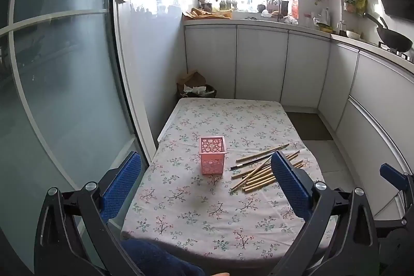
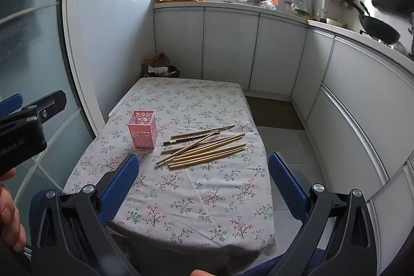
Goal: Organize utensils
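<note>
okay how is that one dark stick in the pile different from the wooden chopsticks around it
The dark stick is blackish with a pale band near one end; the wooden chopsticks are plain light tan. There is one dark stick against many wooden chopsticks. The dark stick lies near the pile's far edge, while most wooden chopsticks bunch nearer the camera. Both lie flat on the floral tablecloth, beside the pink holder, not in it.

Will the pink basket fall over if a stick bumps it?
Probably. The pink basket looks like thin plastic full of holes, and it appears empty, so it is likely very light. It stands taller than it is wide on a soft floral tablecloth, so a nudge near its rim might tip or slide it. The chopsticks lie loose beside it.
</note>
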`<state>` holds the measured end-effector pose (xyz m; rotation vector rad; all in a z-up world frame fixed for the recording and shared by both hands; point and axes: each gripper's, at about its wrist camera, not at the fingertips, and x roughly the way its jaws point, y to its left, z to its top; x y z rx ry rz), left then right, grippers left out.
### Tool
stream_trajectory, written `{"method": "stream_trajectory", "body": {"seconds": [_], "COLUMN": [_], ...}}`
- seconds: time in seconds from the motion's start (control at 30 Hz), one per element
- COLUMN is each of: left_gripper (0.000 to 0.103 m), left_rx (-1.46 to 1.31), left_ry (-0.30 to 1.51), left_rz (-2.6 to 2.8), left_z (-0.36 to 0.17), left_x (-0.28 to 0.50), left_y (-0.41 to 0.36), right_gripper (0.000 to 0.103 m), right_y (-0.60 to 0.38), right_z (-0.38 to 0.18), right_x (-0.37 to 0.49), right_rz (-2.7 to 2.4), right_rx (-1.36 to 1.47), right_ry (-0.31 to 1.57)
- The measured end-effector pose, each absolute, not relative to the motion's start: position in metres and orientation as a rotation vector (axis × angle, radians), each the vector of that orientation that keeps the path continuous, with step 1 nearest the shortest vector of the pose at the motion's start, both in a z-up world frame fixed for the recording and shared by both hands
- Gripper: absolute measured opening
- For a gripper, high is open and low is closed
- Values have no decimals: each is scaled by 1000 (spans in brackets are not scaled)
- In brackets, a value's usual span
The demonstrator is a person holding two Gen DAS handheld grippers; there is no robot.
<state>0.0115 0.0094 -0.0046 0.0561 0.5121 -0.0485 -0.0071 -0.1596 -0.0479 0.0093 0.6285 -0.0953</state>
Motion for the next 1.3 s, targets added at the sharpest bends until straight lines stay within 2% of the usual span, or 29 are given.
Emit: {"method": "stream_trajectory", "body": {"seconds": [1.3], "left_gripper": [96], "left_rx": [87], "left_ry": [575], "left_rz": [-75], "left_z": [-30], "left_x": [53], "left_y": [-7], "right_gripper": [97], "right_y": [-175], "right_z": [-72], "right_x": [33], "right_rz": [-100], "right_rx": [42], "right_ry": [682]}}
